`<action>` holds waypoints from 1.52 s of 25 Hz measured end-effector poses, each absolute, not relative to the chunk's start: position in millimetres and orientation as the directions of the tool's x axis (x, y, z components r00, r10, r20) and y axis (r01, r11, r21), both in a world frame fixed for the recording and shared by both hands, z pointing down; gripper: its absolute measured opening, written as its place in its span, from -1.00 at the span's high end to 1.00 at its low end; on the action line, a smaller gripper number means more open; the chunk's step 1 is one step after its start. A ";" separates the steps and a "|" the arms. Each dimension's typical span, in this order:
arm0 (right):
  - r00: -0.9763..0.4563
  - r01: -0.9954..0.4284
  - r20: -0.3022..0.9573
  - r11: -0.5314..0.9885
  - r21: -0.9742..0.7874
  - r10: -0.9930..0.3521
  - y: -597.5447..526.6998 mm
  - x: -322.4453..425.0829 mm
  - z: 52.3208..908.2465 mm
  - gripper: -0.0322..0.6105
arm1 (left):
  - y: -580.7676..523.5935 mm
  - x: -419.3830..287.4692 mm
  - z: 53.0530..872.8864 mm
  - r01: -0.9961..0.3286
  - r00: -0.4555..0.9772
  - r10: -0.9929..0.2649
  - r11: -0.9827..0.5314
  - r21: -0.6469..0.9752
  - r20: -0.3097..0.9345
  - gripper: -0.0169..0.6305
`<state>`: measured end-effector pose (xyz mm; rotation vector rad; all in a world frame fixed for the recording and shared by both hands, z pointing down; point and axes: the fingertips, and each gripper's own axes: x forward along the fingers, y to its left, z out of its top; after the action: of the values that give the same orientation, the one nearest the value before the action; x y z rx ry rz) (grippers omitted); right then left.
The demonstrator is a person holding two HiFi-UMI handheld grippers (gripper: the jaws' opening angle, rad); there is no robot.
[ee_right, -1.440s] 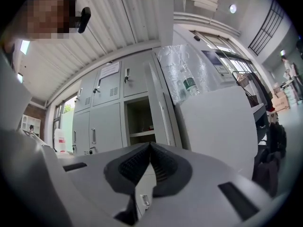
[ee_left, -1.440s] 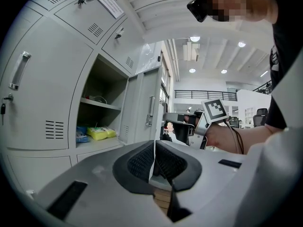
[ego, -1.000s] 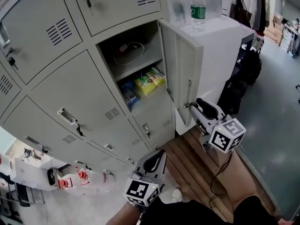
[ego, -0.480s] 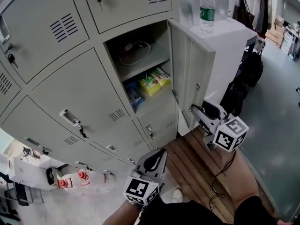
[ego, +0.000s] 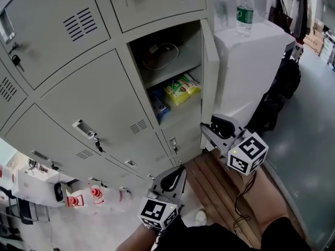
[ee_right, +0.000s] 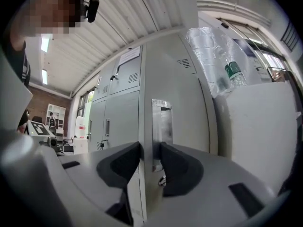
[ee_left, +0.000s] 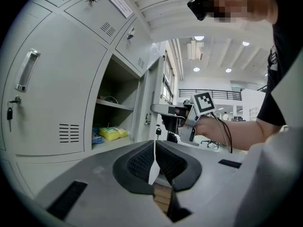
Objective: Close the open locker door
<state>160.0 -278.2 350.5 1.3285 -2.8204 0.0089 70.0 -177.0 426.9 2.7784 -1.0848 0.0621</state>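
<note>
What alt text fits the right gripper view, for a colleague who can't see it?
The right tongs, which have just been closing, grip the free edge of the open locker door beside its recessed handle. Closed lockers stand behind at left; a water bottle sits on a white cabinet at right.

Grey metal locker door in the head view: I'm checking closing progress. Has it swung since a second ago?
Yes. The grey metal locker door has swung towards its open compartment, away from the white cabinet beside it.
</note>
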 end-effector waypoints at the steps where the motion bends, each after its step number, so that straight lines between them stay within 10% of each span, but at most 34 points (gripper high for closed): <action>1: -0.643 -0.766 0.023 0.643 0.004 -0.766 -280.8 153.0 350.7 0.31 | -178.5 66.6 426.4 -0.681 0.732 -0.674 -0.721 0.131 0.096 0.88; 38: -0.514 -0.858 0.004 0.514 -0.007 -0.858 -412.5 22.5 353.0 0.29 | -243.6 -51.7 441.1 -0.769 0.638 -0.758 -0.620 0.155 0.133 0.88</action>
<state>22.5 -412.5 353.0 1.5485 -2.7330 0.0130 -51.7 -243.6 441.1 2.6608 -1.2555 0.0802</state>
